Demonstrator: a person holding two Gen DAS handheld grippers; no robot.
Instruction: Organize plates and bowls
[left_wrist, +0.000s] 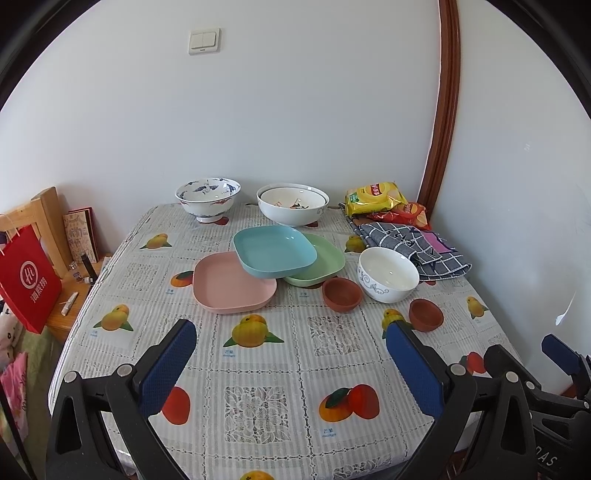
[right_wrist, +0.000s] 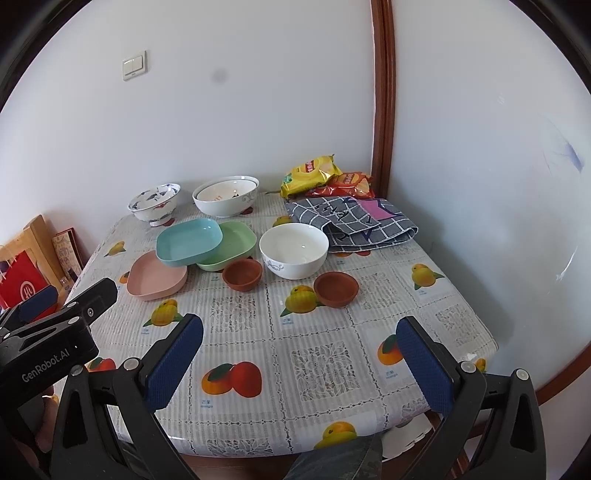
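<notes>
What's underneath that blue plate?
The blue plate rests across a pink plate and a green plate; the parts it overlaps are hidden.

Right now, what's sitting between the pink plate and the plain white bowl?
One small brown bowl sits between the pink plate and the plain white bowl, seen in both wrist views.

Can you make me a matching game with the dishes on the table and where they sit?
Things:
1. blue plate
2. pink plate
3. white bowl
4. blue-patterned bowl

Places:
A. far back, near the wall
B. beside the checked cloth
C. resting on two other plates
D. partly under the blue plate

Pairs: 1-C, 2-D, 3-B, 4-A
</notes>
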